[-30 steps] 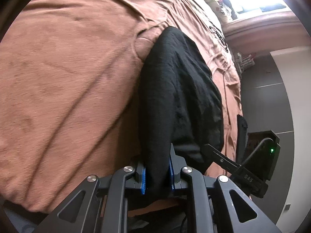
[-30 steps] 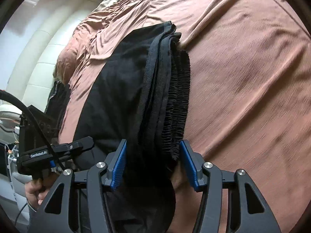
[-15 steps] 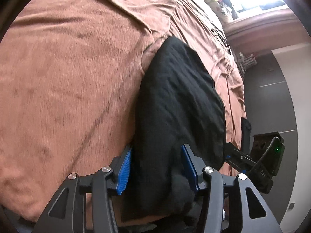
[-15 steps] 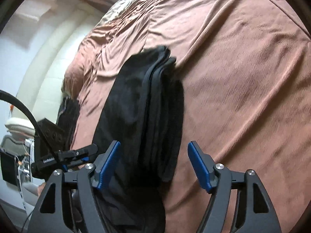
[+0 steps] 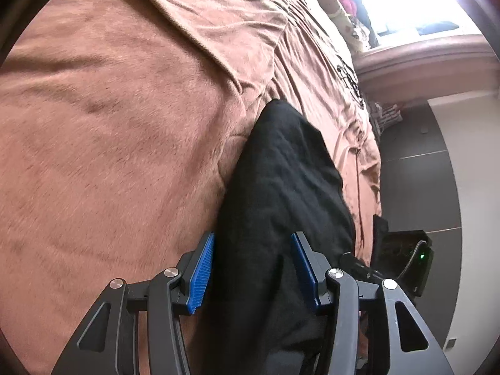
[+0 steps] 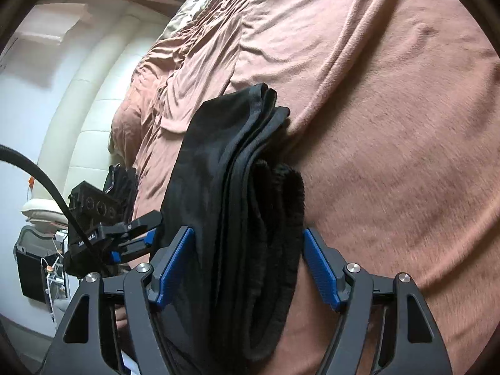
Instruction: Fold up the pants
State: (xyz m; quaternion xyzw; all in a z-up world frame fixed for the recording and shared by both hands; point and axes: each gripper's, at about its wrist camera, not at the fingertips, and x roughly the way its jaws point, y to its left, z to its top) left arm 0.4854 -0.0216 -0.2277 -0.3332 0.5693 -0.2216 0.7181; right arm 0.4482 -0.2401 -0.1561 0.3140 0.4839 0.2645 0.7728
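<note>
Left tongs (image 5: 252,268) let go of black pants (image 5: 287,193); right tongs (image 6: 248,262) too; both stood apart; pants lay folded on brown blanket (image 5: 118,131); fold looked done.

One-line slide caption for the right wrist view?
Right gripper, jaws open, straddling the folded black pants on the brown blanket.

Bedroom; brown-covered bed (image 5: 125,125)
</note>
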